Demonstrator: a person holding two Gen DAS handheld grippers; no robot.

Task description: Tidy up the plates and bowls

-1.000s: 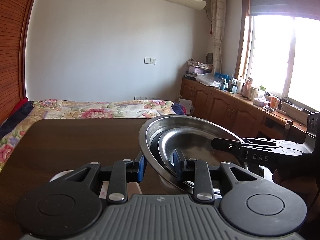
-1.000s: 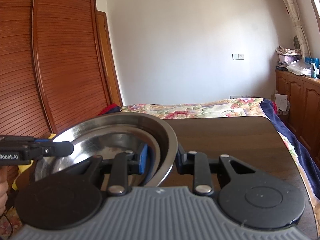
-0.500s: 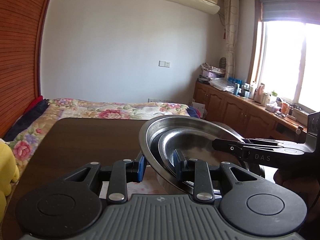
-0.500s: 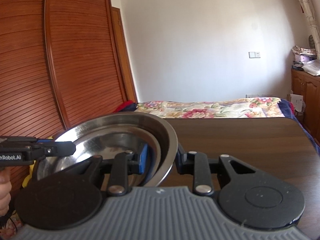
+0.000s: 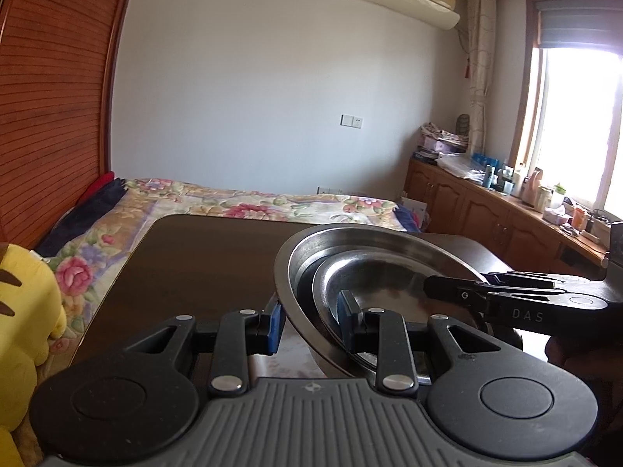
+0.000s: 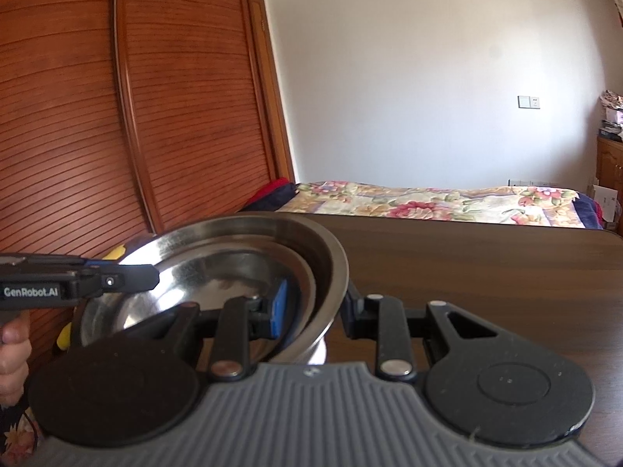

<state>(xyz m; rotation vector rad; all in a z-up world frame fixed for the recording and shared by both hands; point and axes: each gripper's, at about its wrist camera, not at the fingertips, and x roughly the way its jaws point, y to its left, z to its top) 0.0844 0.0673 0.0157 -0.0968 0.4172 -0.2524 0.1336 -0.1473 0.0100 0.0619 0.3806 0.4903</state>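
Both views swung right; left tool (image 5: 307, 325) & right tool (image 6: 315, 309) stay clamped on opposite rims, sharing steel bowl (image 5: 373, 268) w/ nested plate (image 5: 389, 288) above table (image 5: 202, 260).

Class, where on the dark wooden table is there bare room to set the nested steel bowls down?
The dark wooden table lies bare between the nested steel bowls and the floral bedspread. It is crowded at the near edge, around both claws.

bowl (image 5: 350, 257) underside hidden | yellow plush toy (image 5: 23, 311) cut by left edge | windowsill items too small
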